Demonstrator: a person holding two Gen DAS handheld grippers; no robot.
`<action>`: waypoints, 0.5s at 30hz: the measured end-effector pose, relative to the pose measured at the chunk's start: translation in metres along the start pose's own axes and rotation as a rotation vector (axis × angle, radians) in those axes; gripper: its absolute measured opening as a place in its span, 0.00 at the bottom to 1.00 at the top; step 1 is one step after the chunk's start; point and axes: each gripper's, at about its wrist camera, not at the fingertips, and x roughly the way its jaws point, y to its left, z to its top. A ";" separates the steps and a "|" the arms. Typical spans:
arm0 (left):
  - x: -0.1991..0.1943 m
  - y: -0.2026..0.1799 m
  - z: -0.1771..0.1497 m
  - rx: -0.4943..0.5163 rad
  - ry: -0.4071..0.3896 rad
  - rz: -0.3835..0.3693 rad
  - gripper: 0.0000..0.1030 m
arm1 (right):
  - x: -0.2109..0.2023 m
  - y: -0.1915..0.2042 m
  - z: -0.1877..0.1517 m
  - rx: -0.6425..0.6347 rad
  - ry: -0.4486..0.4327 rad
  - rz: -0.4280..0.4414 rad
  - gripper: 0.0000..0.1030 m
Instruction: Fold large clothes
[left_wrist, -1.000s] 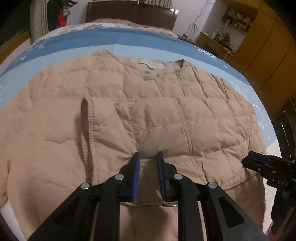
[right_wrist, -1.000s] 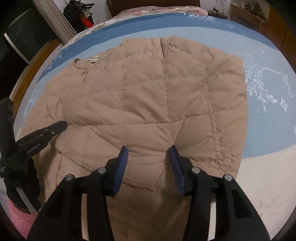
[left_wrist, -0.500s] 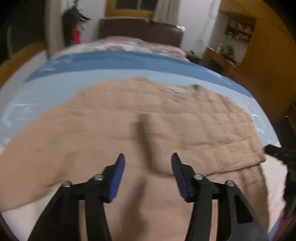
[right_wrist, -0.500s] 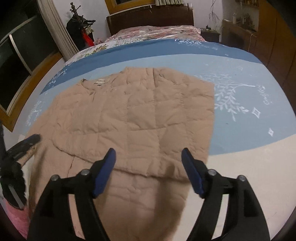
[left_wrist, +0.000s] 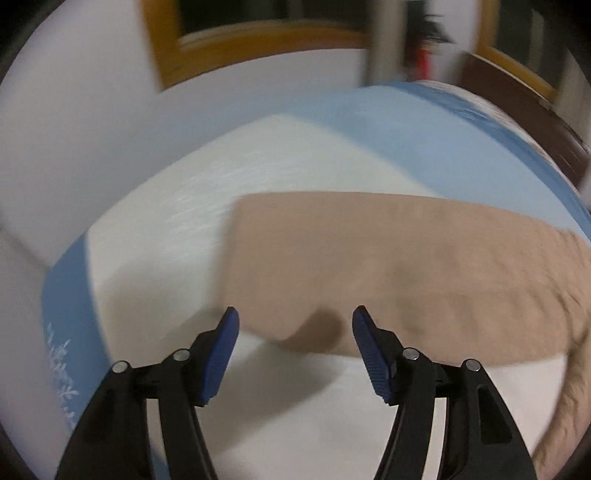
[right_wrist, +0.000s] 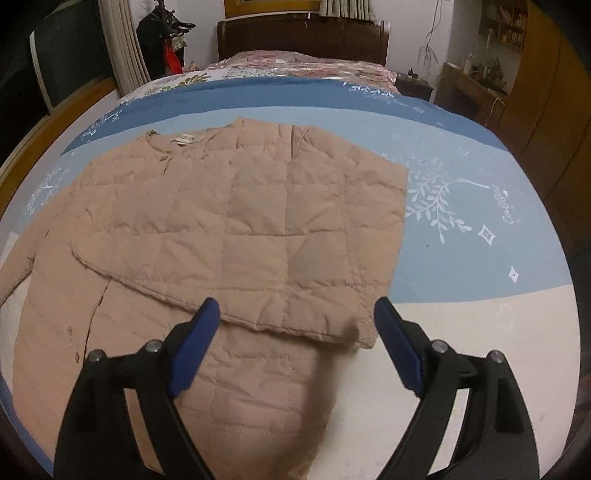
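Observation:
A tan quilted jacket (right_wrist: 240, 229) lies flat on the bed, collar and label toward the headboard. Its right side is folded over the body, with the folded sleeve's hem running across just in front of my right gripper (right_wrist: 297, 314). That gripper hangs open above the hem, holding nothing. In the blurred left wrist view, the jacket's left sleeve (left_wrist: 388, 258) stretches across the white part of the sheet. My left gripper (left_wrist: 295, 319) is open just short of the sleeve's near edge, empty.
The bed sheet (right_wrist: 480, 229) is light blue with white leaf prints, darker blue toward the pillows and white near me. A dark wooden headboard (right_wrist: 303, 37) stands at the back, wooden cabinets (right_wrist: 535, 92) to the right, and a window frame (left_wrist: 258, 44) and wall beyond the bed's left edge.
My left gripper let go of the jacket's fold, opened and swung left toward the outstretched sleeve. My right gripper opened wider and drew back from the folded hem.

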 end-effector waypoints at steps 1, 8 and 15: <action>0.005 0.011 0.002 -0.034 0.011 -0.003 0.62 | 0.001 0.000 0.000 -0.002 0.003 0.000 0.82; 0.028 0.063 0.010 -0.276 0.036 -0.183 0.62 | 0.009 -0.002 0.000 0.008 0.022 0.005 0.82; 0.032 0.056 0.008 -0.346 0.033 -0.286 0.11 | 0.011 -0.009 -0.003 0.020 0.032 0.014 0.82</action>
